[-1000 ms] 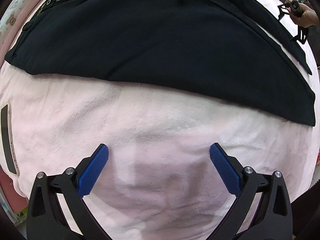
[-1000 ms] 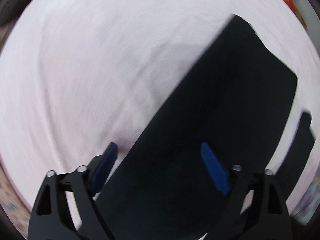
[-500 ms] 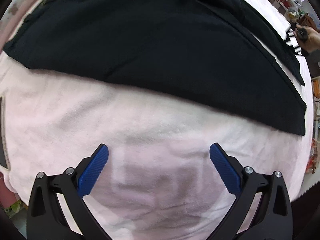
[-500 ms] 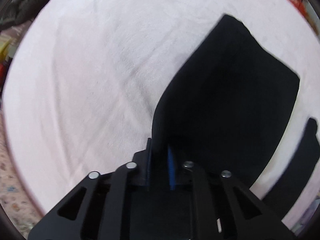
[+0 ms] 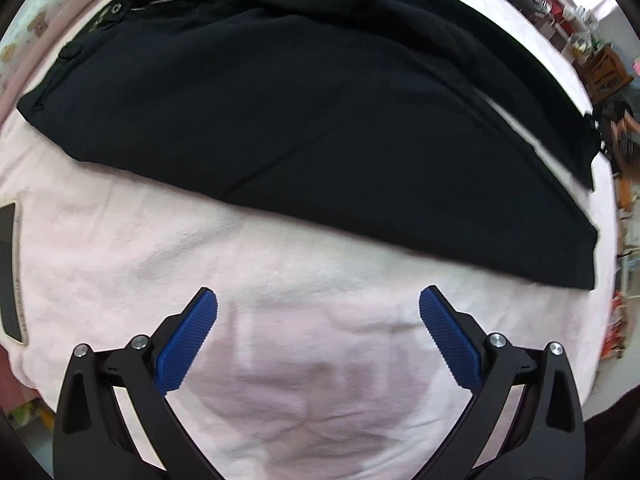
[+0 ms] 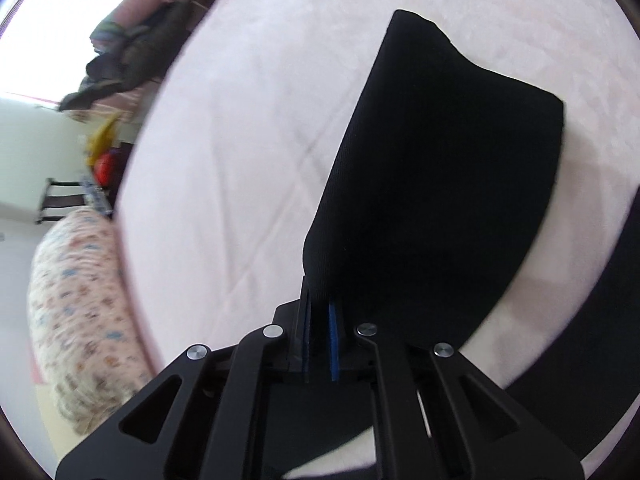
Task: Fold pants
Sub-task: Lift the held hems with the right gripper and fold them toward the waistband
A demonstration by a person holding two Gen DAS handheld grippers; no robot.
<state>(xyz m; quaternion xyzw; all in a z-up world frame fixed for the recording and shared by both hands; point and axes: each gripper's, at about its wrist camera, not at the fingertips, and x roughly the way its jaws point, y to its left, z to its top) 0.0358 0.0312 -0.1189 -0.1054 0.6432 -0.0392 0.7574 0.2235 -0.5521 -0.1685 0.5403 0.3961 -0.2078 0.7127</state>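
Black pants lie spread across a pale pink blanket, the zipper and waist at the upper left of the left wrist view. My left gripper hangs open above bare blanket, short of the pants' near edge, with nothing between its blue pads. In the right wrist view my right gripper is shut on the hem of a pant leg. The black cloth rises from the pads and is lifted off the blanket.
A dark flat device lies at the blanket's left edge. A floral bolster sits beside the bed at the left, with dark clothes heaped beyond. Furniture and clutter stand past the bed's far right.
My right gripper closed on the pant leg's hem and swung away with it, lifting the cloth; the room's left side came into view. The left gripper drifted slightly, still open.
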